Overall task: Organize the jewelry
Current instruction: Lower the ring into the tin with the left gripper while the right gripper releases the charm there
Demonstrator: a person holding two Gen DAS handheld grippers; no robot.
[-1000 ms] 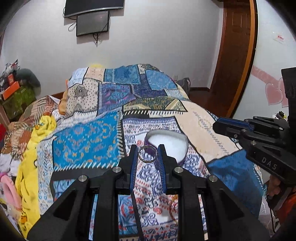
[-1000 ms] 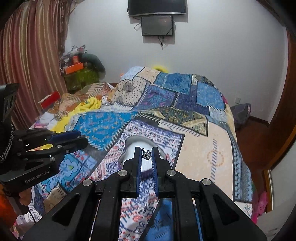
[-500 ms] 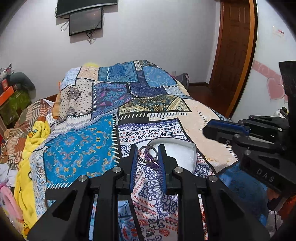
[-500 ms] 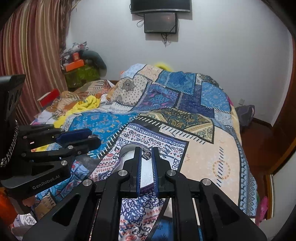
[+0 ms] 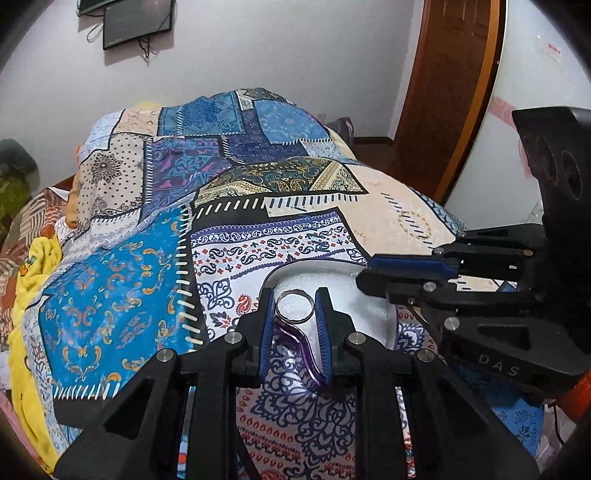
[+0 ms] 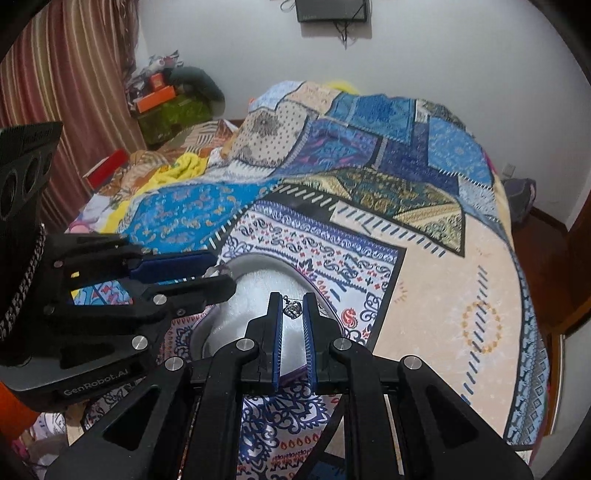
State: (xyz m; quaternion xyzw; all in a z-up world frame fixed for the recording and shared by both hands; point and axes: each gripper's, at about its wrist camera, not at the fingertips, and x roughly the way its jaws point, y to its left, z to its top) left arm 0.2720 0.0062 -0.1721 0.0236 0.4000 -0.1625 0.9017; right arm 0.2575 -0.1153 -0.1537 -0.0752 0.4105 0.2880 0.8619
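My left gripper (image 5: 295,295) is shut on a plain silver ring (image 5: 294,320), pinched between its blue pads and hanging just over a box (image 5: 354,295) with white lining and a purple rim that lies on the bed. My right gripper (image 6: 292,299) is shut on a small silver pendant (image 6: 293,311) and hovers above the same box (image 6: 255,291). Each gripper shows in the other's view: the right gripper (image 5: 364,275) comes in from the right, the left gripper (image 6: 225,275) from the left, both close over the box.
A patchwork bedspread (image 5: 110,288) covers the bed. A yellow blanket (image 5: 33,266) and piled clutter (image 6: 166,99) lie at the left, near a striped curtain (image 6: 74,74). A wooden door (image 5: 454,85) stands at the right, and a screen (image 5: 136,26) hangs on the far wall.
Both grippers have sunk and moved forward toward the box, which now looks larger and sits right under their tips. The ring and the pendant stay gripped.
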